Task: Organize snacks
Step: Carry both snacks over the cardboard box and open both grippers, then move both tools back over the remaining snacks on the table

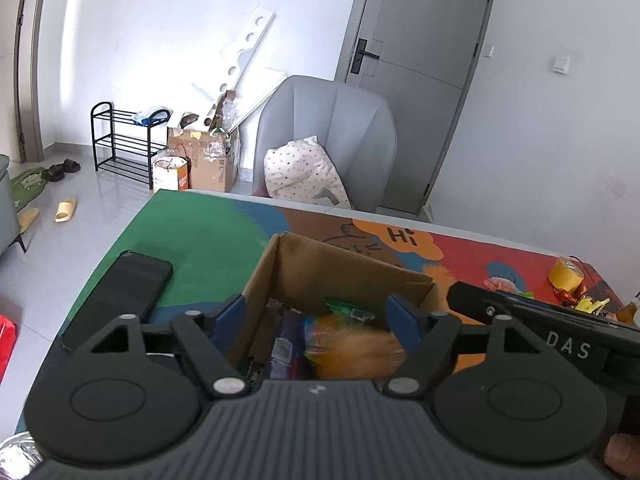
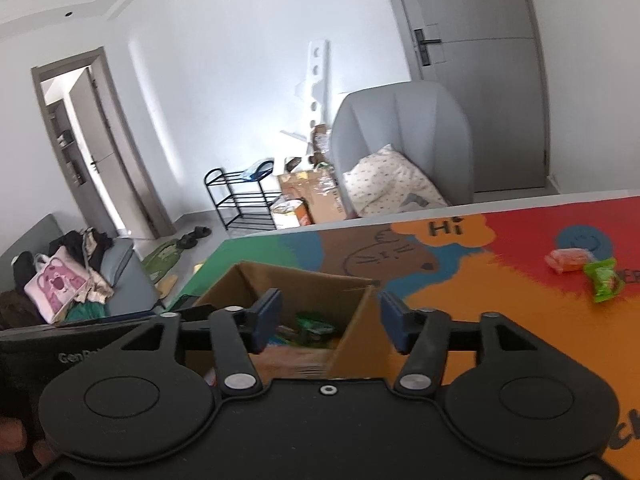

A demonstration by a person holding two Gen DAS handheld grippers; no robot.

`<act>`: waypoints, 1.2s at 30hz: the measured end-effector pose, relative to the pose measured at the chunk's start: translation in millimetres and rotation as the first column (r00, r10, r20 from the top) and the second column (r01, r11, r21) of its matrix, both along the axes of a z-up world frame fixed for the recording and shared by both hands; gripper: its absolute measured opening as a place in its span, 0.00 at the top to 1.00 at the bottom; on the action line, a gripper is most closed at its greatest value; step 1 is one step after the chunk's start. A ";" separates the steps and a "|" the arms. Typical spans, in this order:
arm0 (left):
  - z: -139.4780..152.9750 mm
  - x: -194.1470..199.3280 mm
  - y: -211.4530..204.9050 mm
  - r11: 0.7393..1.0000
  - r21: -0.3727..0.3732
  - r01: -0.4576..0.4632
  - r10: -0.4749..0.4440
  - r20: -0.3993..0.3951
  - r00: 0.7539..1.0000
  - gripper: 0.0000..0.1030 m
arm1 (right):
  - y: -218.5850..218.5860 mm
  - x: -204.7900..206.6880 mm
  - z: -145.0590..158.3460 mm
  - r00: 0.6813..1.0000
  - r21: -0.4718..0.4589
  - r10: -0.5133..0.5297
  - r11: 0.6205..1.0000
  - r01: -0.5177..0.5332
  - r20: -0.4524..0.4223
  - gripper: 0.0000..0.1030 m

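The cardboard box [image 1: 344, 276] stands open on the table [image 1: 200, 240], on a colourful mat with green, brown, orange and red patches and a "Hi" speech bubble. Inside it lie several snacks: a blurred orange packet [image 1: 356, 350] nearest the camera, a purple wrapper [image 1: 284, 348] to its left and a green wrapper [image 1: 350, 310] toward the far wall. From the right wrist view the same box [image 2: 304, 292] shows green wrappers and an orange one at the bottom.

The left tool [image 1: 320, 316] hangs over the box opening with its 2 blue-padded fingers spread wide apart, nothing between them. The right tool [image 2: 328, 320] is likewise released, its fingers straddling the near right corner of the box, with 1 pad over the inside and the other outside over the orange mat; whether they touch the cardboard cannot be told.

On the red part of the mat, well apart from the box, lie 2 loose snacks side by side: an orange-red packet [image 2: 570, 260] and a green packet [image 2: 604, 280], the green one just beside it toward the table's near right. In the left wrist view a yellow tape roll [image 1: 568, 274] sits near the far right edge, with small yellow and red wrappers [image 1: 584, 302] just beside it.

A black phone [image 1: 120, 296] lies flat on the green patch to the left of the box. Beyond the table stands a grey chair [image 1: 332, 136] holding a dotted pillow [image 1: 304, 176], with a grey door [image 1: 420, 72] behind it, and a black shoe rack [image 1: 124, 140] beside cardboard boxes on the floor.
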State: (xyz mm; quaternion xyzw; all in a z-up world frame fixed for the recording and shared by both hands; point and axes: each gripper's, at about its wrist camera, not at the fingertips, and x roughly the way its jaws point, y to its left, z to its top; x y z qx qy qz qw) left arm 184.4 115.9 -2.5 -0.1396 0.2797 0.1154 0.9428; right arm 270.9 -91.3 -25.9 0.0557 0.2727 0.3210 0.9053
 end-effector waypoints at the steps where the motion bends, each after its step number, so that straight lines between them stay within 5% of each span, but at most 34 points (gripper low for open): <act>1: 0.2 0.5 -1.9 1.000 0.002 0.003 -0.003 0.002 1.000 0.22 | -3.3 0.2 0.1 1.000 0.000 -0.008 1.000 0.008 -0.001 0.39; 5: -1.4 4.6 -9.5 1.000 0.005 0.008 -0.008 0.001 1.000 0.18 | -20.9 0.7 -1.4 0.999 0.014 -0.044 0.999 0.044 -0.003 0.19; 18: -2.4 20.7 -49.7 0.997 0.021 0.071 -0.071 -0.005 0.997 0.11 | -72.7 6.1 -5.3 0.990 0.018 -0.142 0.990 0.142 -0.011 0.00; 36: -9.2 55.7 -120.2 0.983 0.040 0.180 -0.178 -0.033 0.983 0.10 | -151.8 24.4 -22.6 0.962 0.035 -0.269 0.962 0.271 -0.057 0.00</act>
